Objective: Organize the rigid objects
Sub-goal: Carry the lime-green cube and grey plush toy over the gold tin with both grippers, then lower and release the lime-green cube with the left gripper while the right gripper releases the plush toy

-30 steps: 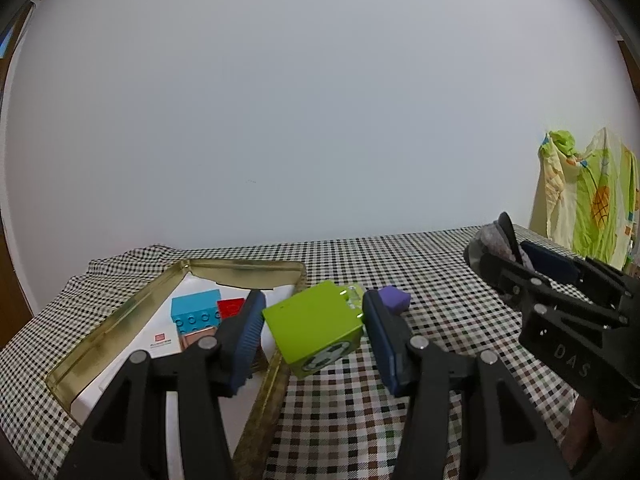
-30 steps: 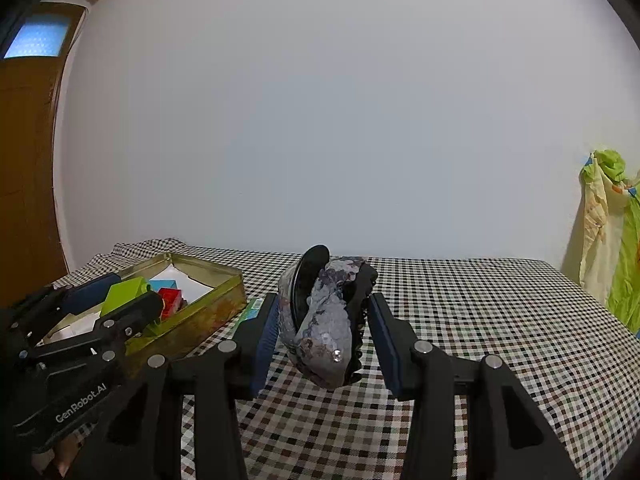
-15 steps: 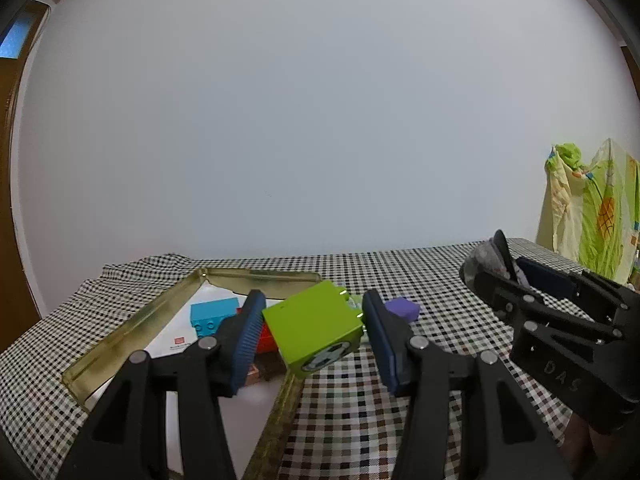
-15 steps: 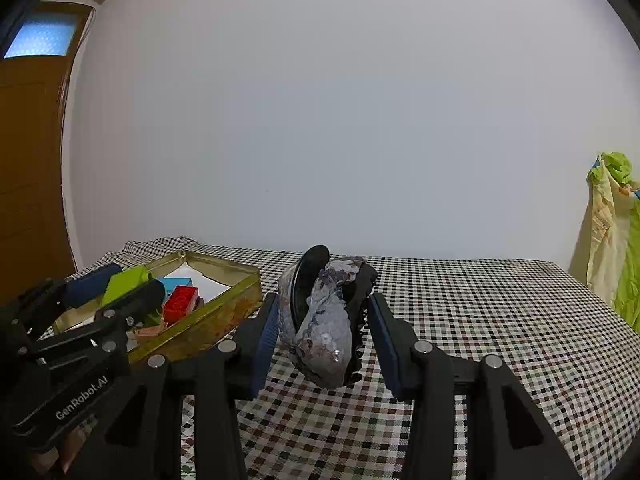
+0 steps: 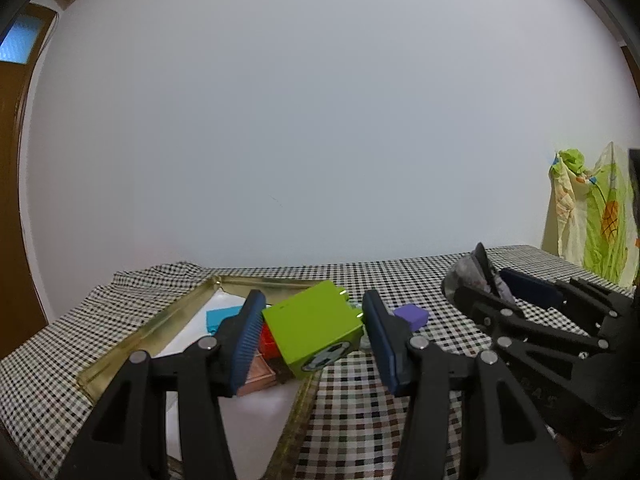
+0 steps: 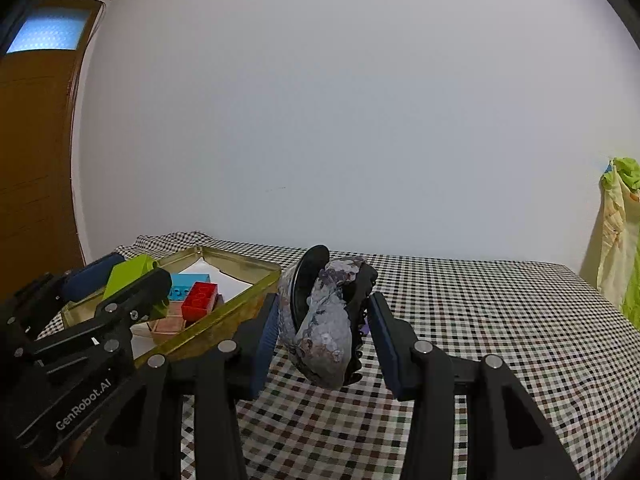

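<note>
My left gripper is shut on a lime green block with a face print, held above the right rim of a gold tin tray. The tray holds a cyan brick, a red brick and a brown tile. My right gripper is shut on a grey mottled rock-like object with a dark disc, held above the checked cloth just right of the tray. A purple cube lies on the cloth between the grippers.
The table wears a black-and-white checked cloth. A plain white wall stands behind it. A yellow-green patterned cloth hangs at the far right. A brown door is at the left.
Both grippers have shifted left toward the tray with their loads. The green block now hangs lower over the tray's right rim, hiding more of the red brick.
</note>
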{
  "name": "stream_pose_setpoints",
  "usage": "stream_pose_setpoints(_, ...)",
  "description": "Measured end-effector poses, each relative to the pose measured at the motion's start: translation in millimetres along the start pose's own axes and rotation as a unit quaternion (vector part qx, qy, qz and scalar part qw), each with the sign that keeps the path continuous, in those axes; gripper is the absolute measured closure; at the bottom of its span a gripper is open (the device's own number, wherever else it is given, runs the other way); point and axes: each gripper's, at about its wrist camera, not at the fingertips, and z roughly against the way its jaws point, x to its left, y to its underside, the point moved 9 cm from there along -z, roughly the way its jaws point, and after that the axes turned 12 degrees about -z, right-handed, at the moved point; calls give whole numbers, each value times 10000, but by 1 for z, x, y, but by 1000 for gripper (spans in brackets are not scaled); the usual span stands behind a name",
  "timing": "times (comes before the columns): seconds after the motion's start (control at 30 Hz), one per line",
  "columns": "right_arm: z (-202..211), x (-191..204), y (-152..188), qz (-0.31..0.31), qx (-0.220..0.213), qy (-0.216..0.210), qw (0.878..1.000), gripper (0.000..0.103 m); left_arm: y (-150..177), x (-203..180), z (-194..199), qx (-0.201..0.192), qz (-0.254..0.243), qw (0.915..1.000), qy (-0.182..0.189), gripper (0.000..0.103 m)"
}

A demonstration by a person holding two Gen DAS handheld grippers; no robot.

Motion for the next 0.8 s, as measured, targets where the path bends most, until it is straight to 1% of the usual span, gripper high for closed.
stream_pose_setpoints(0.13, -6, 9, 2, 92, 98, -74, 9999, 55, -1, 11, 5, -54, 5, 9999, -85, 53)
stream_pose_setpoints(0.2, -12, 15, 3, 160, 169, -122, 9997, 55, -2, 24, 7, -62, 33, 9998, -172, 53)
stream_pose_setpoints(0.33, -24, 32, -3, 255, 301, -254, 9989, 55, 1, 53, 4, 69, 149, 9992, -372, 53)
stream_pose_setpoints(0.4, -28, 45, -10, 328, 328, -367, 9983, 55, 4, 71, -1, 226, 190, 9981, -550, 53)
stream_pose_setpoints(0.5, -34, 66, -19, 497, 367, -519, 9967, 55, 10, 95, -15, 526, 252, 9959, -695, 53)
stream_pose_setpoints(0.57, -40, 81, -22, 594, 425, -633, 9953, 55, 14, 110, -26, 722, 196, 9938, -827, 53)
stream_pose_setpoints(0.63, -44, 95, -21, 719, 510, -726, 9935, 55, 17, 121, -34, 852, 159, 9920, -921, 53)
stream_pose_setpoints(0.8, -68, 124, -6, 890, 928, -898, 9876, 55, 31, 145, -59, 1394, 127, 9853, -976, 53)
